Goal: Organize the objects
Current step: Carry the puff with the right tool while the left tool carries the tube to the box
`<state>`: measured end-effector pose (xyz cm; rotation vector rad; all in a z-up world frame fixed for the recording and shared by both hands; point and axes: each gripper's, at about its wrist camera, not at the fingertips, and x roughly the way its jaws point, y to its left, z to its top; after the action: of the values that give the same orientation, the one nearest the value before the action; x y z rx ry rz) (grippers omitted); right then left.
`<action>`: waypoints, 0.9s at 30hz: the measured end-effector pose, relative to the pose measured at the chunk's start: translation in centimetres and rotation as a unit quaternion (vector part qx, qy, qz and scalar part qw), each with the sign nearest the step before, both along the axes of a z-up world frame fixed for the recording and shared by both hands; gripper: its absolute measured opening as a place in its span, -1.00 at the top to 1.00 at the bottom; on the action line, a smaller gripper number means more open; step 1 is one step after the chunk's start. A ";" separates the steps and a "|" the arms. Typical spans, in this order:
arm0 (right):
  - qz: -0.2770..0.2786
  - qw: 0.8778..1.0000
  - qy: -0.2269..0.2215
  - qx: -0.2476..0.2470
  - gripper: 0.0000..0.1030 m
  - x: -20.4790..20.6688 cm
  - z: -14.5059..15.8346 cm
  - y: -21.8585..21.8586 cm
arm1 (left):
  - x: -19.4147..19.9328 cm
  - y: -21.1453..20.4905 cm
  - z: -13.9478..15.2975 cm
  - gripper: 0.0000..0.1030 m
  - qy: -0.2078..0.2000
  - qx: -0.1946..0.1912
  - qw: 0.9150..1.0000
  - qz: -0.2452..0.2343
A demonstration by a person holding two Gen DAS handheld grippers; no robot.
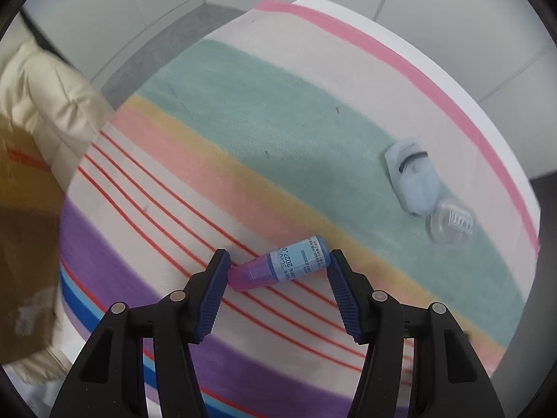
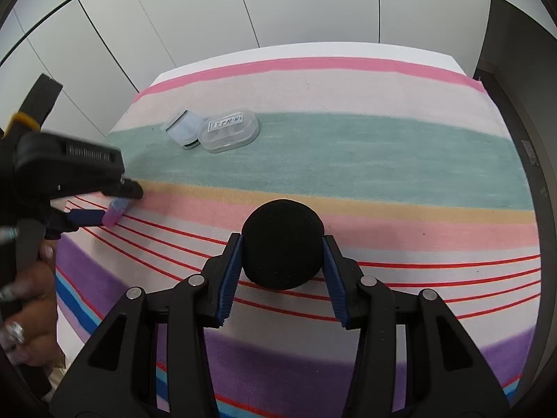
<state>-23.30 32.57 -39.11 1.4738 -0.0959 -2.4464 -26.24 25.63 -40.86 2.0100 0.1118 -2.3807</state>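
White wall panels stand behind a table covered by a striped cloth [image 2: 348,153] with pink, green, yellow, red-lined and purple bands.

Your left tongs [image 1: 278,261] are closed on a small bottle [image 1: 278,267] with a pink cap and blue label. One pad presses the cap end, the other the base end, and the bottle lies tilted across the thin red lines of the cloth. In the right view the same tongs [image 2: 118,198] reach in from the left edge with the bottle [image 2: 116,210] between the tips.

Your right tongs [image 2: 282,244] grip a round black sponge [image 2: 282,244]. Both blue pads touch its sides, and it sits over the red-lined and pink bands, nearer you than the green band.

Taking the green band as landmark: a pale blue eyelash curler [image 1: 412,177] lies on it toward its far side, and a clear plastic case [image 1: 450,221] lies just beside the curler, touching it. In the right view the curler [image 2: 184,129] sits left of the case [image 2: 228,130]. Both are well apart from the bottle and the sponge.

A cream padded jacket [image 1: 45,104] and a brown box [image 1: 24,237] show off the table's left edge.
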 end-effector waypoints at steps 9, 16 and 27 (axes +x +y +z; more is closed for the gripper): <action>-0.012 1.000 -0.012 0.017 0.09 -0.4 3.0 -0.4 | 3.7 2.3 2.3 -0.14 0.055 -0.098 0.984 -0.140; -0.011 1.000 0.003 0.005 0.10 0.5 7.4 -0.4 | 3.0 1.1 8.5 -0.14 0.083 -0.086 0.978 -0.170; 0.000 0.997 0.071 0.033 0.10 2.0 20.4 -1.5 | 3.4 -0.7 22.5 -0.14 0.147 -0.034 0.972 -0.180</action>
<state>-21.30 31.11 -18.66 1.3215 0.0157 -2.5674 -22.82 24.98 -18.35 1.7594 -0.3566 -2.8409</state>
